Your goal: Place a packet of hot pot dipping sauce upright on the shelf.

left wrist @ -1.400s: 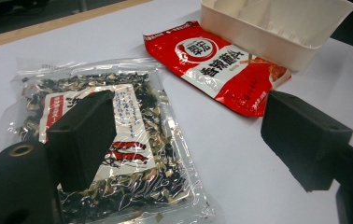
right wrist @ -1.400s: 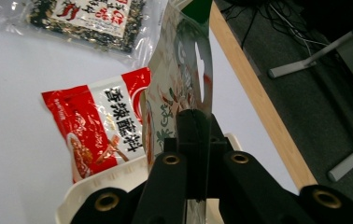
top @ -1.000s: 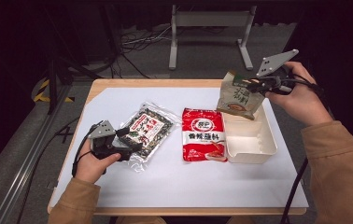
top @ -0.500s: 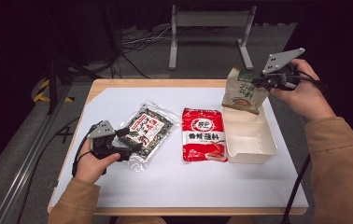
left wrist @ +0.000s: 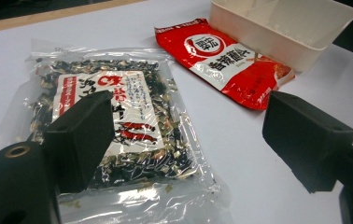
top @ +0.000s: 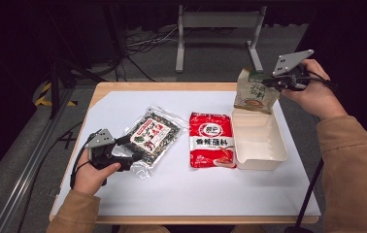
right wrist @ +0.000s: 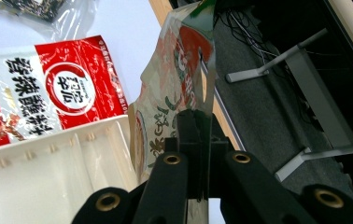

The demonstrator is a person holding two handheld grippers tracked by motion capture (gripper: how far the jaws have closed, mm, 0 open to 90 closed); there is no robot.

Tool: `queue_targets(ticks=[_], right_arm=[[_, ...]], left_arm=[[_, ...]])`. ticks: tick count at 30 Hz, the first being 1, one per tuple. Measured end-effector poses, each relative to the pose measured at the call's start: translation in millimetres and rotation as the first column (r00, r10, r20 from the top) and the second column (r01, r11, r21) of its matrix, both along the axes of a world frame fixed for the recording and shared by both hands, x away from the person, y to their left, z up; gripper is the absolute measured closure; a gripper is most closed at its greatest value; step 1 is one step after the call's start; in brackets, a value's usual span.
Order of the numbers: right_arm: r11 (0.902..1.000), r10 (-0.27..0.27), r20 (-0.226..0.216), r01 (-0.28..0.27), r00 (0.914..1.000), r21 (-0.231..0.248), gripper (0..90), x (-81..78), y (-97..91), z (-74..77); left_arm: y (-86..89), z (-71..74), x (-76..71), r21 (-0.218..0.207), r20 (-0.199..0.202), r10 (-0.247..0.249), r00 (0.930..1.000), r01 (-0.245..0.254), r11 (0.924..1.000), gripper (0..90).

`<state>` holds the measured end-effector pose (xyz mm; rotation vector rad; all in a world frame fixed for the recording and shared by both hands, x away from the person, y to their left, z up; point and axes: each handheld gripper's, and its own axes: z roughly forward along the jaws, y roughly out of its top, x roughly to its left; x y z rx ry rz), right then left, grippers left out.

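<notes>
A beige sauce pouch is pinched by its edge in the right gripper, hanging just above the far end of the white plastic tray below it. The left gripper is spread wide, one jaw resting over the clear seaweed packet.

The white table lay bare along its near edge and across its far left part, so a hand could pass there freely. Mid-table, the clear seaweed packet and the red sauce packet lay flat with a narrow strip of bare surface between them. The red packet touched the white tray, closing that side. Over the tray's far end hung the green pouch, pinched in the right gripper, blocking entry there; the tray's near part stood open from above.
</notes>
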<state>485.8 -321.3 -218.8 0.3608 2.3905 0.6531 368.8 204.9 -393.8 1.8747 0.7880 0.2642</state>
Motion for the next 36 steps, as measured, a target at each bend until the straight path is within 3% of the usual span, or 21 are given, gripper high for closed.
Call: queue_targets(ticks=[10,18,36], right_arm=[[0.9995,0.006,-0.016,-0.007,0.9999,-0.031,89.6,13.9,0.9,-14.1],[0.9978,0.003,-0.003,-0.003,1.0000,-0.067,89.5,21.5,4.3,-21.0],[0.9981,-0.011,-0.021,0.010,0.9997,-0.060,89.4,29.1,1.8,-38.9]], left_arm=[[6.8,-2.2,-4.2,0.000,-0.005,0.021,0.9998,-0.021,0.9998,17.7],[6.9,-3.0,-3.9,0.003,-0.009,0.019,0.9998,-0.019,0.9998,17.8],[6.0,-4.3,-2.7,0.006,-0.006,0.020,0.9998,-0.020,0.9998,17.8]])
